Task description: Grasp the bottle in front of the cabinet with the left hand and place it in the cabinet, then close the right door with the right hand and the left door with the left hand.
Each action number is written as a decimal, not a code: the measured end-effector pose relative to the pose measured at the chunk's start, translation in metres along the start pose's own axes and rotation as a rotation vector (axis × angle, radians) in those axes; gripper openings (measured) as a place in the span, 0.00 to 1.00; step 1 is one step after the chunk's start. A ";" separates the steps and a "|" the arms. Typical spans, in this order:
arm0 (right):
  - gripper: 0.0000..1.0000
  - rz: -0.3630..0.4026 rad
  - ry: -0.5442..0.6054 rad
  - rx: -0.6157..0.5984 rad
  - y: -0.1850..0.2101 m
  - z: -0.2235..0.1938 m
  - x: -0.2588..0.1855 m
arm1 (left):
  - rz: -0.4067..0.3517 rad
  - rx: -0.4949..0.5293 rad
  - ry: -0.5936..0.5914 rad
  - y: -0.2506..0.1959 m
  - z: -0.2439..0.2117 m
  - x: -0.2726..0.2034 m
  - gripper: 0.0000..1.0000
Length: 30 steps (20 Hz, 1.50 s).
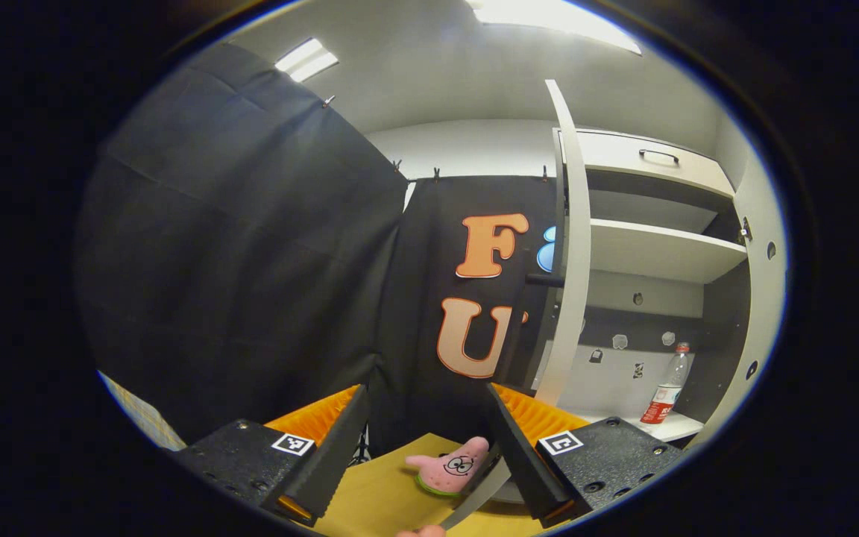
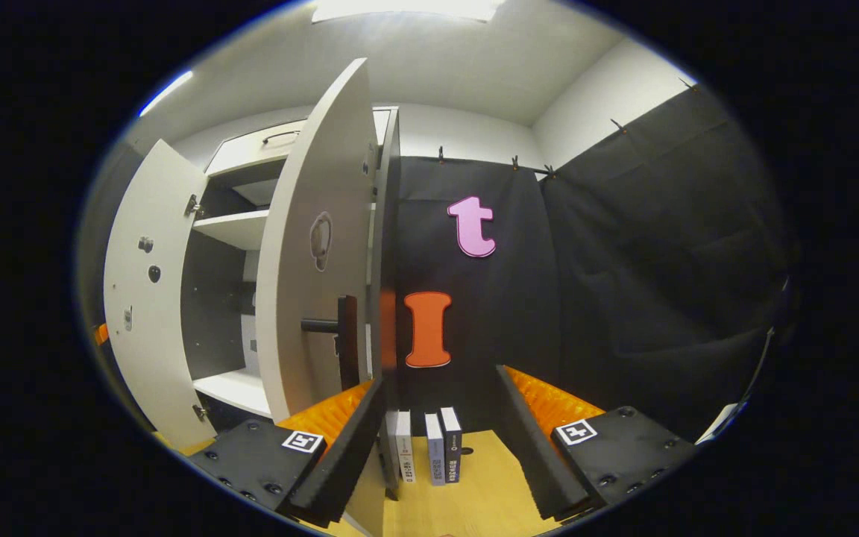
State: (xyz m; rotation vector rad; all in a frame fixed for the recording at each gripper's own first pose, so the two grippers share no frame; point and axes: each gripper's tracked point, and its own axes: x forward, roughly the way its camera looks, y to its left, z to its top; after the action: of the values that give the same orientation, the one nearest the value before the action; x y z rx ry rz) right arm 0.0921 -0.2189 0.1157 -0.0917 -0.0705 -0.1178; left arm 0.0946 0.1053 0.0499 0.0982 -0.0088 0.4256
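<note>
The clear bottle with a red label (image 1: 666,391) stands upright on the bottom shelf of the white cabinet (image 1: 661,250), at its right side. My left gripper (image 1: 426,455) is open and holds nothing; it is low in front of the left door (image 1: 573,261), which I see edge-on with its dark handle (image 1: 545,280). The door's bottom edge runs just beside my right-hand finger. In the right gripper view, my right gripper (image 2: 437,455) is open and holds nothing, close to the right door (image 2: 318,246) and its dark handle (image 2: 340,332). Both doors stand open.
A pink starfish plush (image 1: 450,466) lies on the yellow tabletop (image 1: 370,500) between my left gripper's fingers, farther off. Three upright books (image 2: 429,447) stand on the tabletop beside the cabinet's right side. The left door's inner face (image 2: 142,298) swings out at far left.
</note>
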 end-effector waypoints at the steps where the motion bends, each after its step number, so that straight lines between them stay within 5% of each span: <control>1: 0.97 -0.002 -0.002 -0.018 0.003 0.001 -0.002 | -0.004 0.008 -0.001 0.000 0.000 0.002 0.94; 10: 0.91 0.098 0.005 0.014 0.064 -0.001 -0.006 | -0.065 0.036 -0.001 -0.001 0.001 0.003 0.94; 16: 0.96 0.140 0.013 0.037 0.098 -0.003 -0.001 | -0.109 0.024 0.008 -0.002 0.002 0.003 0.92; 17: 0.87 0.150 0.012 0.044 0.105 -0.003 0.000 | -0.116 0.024 0.009 -0.003 0.001 0.004 0.94; 21: 0.96 0.191 -0.002 0.038 0.133 -0.003 0.007 | -0.143 0.035 0.006 -0.003 0.002 0.006 0.92; 23: 0.87 0.213 -0.004 0.040 0.145 -0.005 0.012 | -0.149 0.046 0.002 -0.002 0.002 0.006 0.94; 24: 1.00 0.227 -0.003 0.045 0.152 -0.006 0.016 | -0.146 0.049 -0.003 -0.001 0.003 0.007 0.94; 30: 0.96 0.312 0.030 0.080 0.190 -0.016 0.022 | -0.109 0.069 -0.051 0.010 0.015 0.025 0.96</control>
State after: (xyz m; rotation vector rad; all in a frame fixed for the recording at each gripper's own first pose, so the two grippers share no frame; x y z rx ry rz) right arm 0.1378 -0.0349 0.0853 -0.0200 -0.0302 0.1955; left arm 0.1135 0.1232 0.0662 0.1769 -0.0390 0.3141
